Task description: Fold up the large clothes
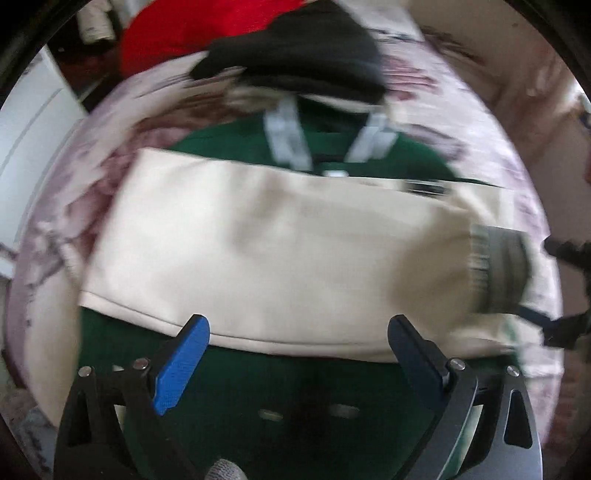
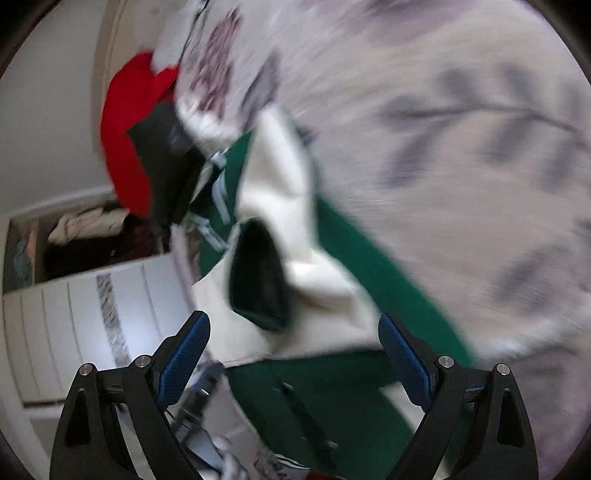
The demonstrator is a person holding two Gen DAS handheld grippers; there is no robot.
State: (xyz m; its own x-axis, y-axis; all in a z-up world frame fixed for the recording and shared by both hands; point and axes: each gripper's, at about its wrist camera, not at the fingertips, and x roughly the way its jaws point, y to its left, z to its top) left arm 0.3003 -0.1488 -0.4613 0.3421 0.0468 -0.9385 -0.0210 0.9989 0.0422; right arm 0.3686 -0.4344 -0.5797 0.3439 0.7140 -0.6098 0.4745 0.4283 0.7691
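A green jacket (image 1: 280,384) with cream sleeves lies on a floral bedsheet (image 1: 480,155). One cream sleeve (image 1: 266,251) is folded across its body, its dark ribbed cuff (image 1: 498,269) at the right. My left gripper (image 1: 299,332) is open and empty, just above the sleeve's near edge. In the right wrist view the jacket (image 2: 369,280) runs diagonally, with the cream sleeve (image 2: 280,206) and its dark cuff (image 2: 258,273) bunched ahead. My right gripper (image 2: 293,332) is open and empty, close over the sleeve. Both views are blurred.
A red garment (image 1: 192,33) and a black garment (image 1: 303,55) lie at the bed's far end, also in the right wrist view (image 2: 129,136). A white drawer unit (image 2: 92,317) with clothes stands beside the bed. The other gripper (image 1: 569,317) shows at the right edge.
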